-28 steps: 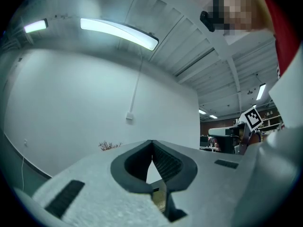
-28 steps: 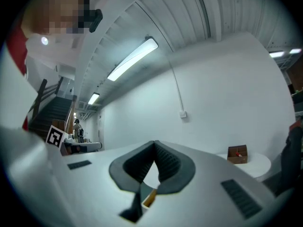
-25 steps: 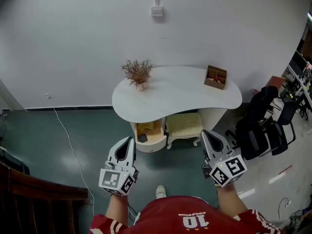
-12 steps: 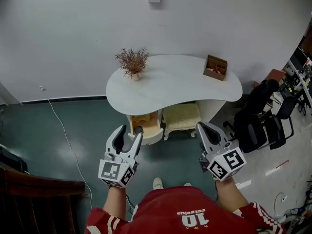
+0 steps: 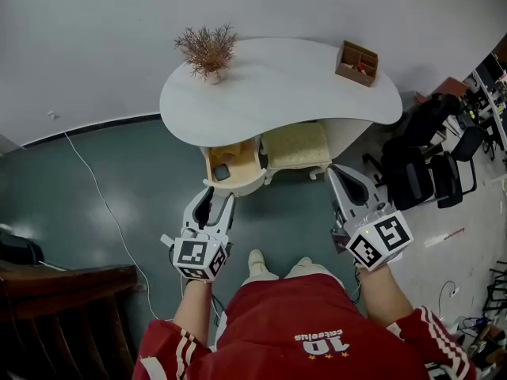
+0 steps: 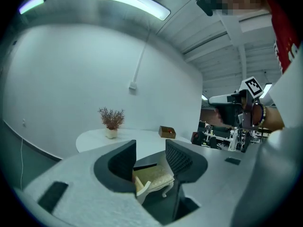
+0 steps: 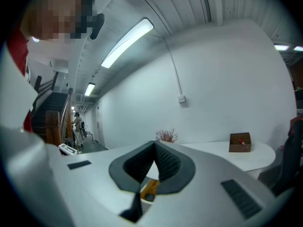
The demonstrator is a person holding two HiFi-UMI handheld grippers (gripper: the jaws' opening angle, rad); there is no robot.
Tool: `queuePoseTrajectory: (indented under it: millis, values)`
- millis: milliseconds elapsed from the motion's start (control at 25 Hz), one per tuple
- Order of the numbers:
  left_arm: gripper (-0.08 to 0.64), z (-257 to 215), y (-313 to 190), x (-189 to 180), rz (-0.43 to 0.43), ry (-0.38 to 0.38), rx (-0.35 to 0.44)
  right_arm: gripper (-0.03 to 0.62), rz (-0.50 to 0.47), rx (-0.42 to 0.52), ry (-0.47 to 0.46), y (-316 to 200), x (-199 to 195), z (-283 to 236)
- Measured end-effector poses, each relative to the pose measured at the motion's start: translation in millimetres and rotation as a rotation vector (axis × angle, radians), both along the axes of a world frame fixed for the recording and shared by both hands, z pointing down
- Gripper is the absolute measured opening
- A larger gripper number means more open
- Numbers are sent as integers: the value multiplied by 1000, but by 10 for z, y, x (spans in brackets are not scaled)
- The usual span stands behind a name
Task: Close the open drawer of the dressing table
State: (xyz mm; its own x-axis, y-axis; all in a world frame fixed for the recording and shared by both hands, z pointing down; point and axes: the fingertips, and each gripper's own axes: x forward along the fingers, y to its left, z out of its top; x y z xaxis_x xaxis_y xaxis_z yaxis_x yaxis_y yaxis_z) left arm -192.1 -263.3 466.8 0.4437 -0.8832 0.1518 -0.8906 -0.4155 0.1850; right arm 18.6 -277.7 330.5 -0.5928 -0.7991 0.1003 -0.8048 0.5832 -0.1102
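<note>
- left gripper [image 5: 215,199]: jaws apart, just narrowed slightly, nothing between them, near the open drawer [image 5: 242,185]
- right gripper [image 5: 341,174]: jaws together, empty

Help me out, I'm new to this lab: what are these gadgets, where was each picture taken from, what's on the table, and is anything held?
No robot here: a person holds a two-jaw gripper in each hand. One picture comes from a head camera looking down; the other two come from cameras riding on each gripper. The left gripper has just been opening its jaws; they stand apart, empty. The right gripper is shut, also empty. On the table stand a plant and a box. Below are the open drawer and a stool.
</note>
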Motion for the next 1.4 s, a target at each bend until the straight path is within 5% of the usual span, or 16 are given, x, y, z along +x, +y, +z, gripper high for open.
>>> queuePoseTrajectory:
  millis: [520,960,1400]
  values:
    - [190,1457,-86,141,-90,7,-185,5,-38,-72,35,-325,-122,671]
    - [202,2695,-231,226,-178,-79,-367,5,-153,-143,48,-856,-164,1149]
    - [201,3715,-389,289,-218,-95,-516,5,-205,-261,52,-995,-379,2246]
